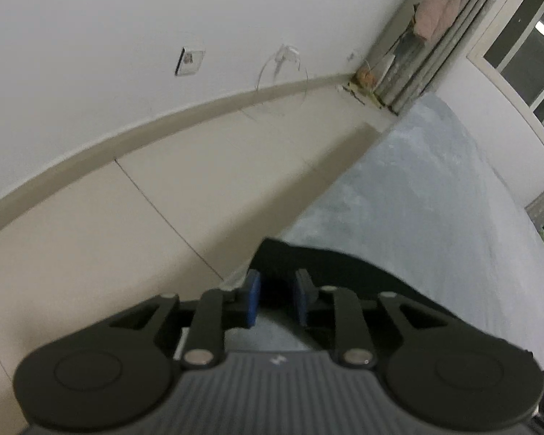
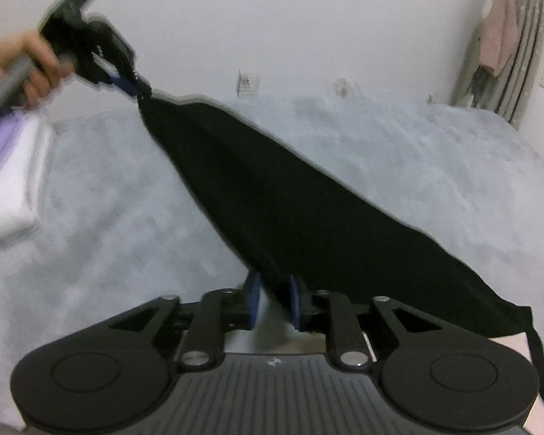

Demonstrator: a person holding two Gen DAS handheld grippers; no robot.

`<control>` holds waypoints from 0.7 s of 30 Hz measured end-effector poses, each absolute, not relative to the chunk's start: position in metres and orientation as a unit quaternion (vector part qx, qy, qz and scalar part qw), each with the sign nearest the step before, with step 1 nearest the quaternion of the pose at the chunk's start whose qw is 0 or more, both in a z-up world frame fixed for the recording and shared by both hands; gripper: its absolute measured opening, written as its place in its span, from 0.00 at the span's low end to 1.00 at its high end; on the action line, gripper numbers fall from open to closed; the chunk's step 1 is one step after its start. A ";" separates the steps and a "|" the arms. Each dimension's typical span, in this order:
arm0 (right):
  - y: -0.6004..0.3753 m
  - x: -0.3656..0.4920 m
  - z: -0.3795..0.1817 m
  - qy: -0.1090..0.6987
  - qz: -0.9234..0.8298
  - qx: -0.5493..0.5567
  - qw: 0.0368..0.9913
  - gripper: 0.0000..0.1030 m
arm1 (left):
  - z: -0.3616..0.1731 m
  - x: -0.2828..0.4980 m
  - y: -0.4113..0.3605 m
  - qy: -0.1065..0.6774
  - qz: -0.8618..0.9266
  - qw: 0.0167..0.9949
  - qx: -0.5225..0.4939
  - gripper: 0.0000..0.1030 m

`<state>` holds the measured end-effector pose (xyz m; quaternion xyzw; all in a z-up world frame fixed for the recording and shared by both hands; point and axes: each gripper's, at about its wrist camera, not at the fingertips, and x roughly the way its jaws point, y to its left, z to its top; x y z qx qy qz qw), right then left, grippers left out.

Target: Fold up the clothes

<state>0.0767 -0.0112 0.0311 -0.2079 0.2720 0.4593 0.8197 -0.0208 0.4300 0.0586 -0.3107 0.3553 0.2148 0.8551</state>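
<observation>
A black garment (image 2: 290, 199) hangs stretched above a pale grey bed (image 2: 417, 163). In the right wrist view it runs from the upper left down to the bottom centre, and its loose end trails off to the lower right. My left gripper (image 2: 137, 88), held by a hand (image 2: 14, 61), is shut on a bunched corner of it at the upper left. My right gripper (image 2: 275, 299) has the cloth's lower edge between its blue pads. In the left wrist view, my left gripper (image 1: 277, 297) shows the black garment (image 1: 308, 264) filling the narrow gap between its pads.
A folded stack of white and purple clothes (image 2: 7, 181) lies on the bed at the left. Beyond the bed (image 1: 435, 199) are a beige panel (image 1: 163, 199) and a white wall with a socket (image 1: 189, 59). A pink garment (image 1: 440, 3) hangs by grey curtains next to a window (image 1: 526, 36).
</observation>
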 end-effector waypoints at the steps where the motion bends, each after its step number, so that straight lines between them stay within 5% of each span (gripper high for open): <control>1: -0.016 0.077 0.035 0.267 0.459 -0.186 0.827 0.20 | 0.060 -0.020 0.431 0.354 0.217 0.856 -0.308 0.28; 8: -0.014 0.067 0.005 0.309 0.434 -0.199 0.823 0.22 | 0.034 0.010 0.431 0.402 0.233 0.839 -0.281 0.32; 11: -0.027 0.060 0.007 0.334 0.450 -0.137 0.817 0.24 | 0.029 0.015 0.427 0.416 0.251 0.837 -0.251 0.52; 21: -0.092 0.033 0.031 0.344 0.425 -0.106 0.831 0.34 | 0.068 -0.002 0.403 0.368 0.289 0.852 -0.234 0.50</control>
